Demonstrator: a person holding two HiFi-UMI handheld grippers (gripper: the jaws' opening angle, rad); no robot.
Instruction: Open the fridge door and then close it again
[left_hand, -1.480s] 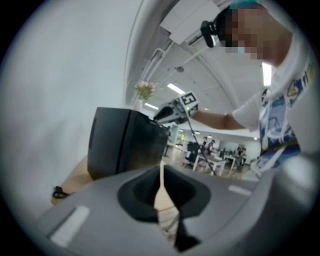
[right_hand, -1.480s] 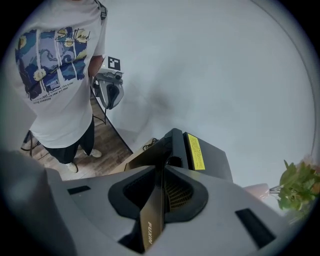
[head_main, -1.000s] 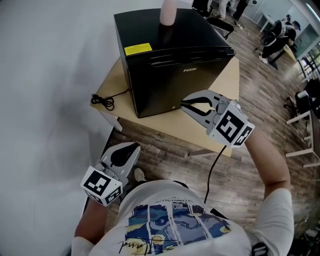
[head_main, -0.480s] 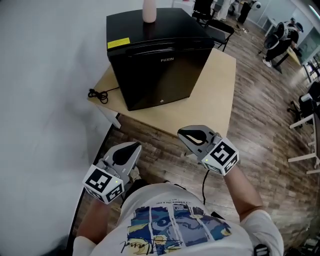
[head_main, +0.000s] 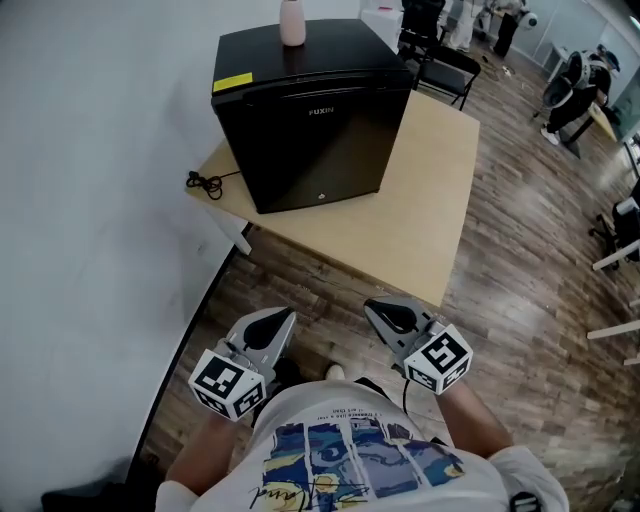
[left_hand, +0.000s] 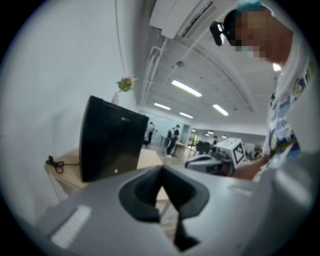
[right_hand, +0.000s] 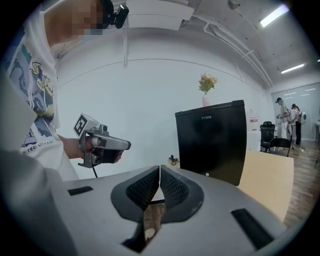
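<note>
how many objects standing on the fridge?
1: a pink vase at the back edge of the fridge top. The yellow label at front left is flat; nothing hidden.

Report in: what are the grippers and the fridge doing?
Left hand-held gripper shut, empty. Right hand-held gripper shut, empty. Fridge door closed, both well short of it. Nothing blocking.
</note>
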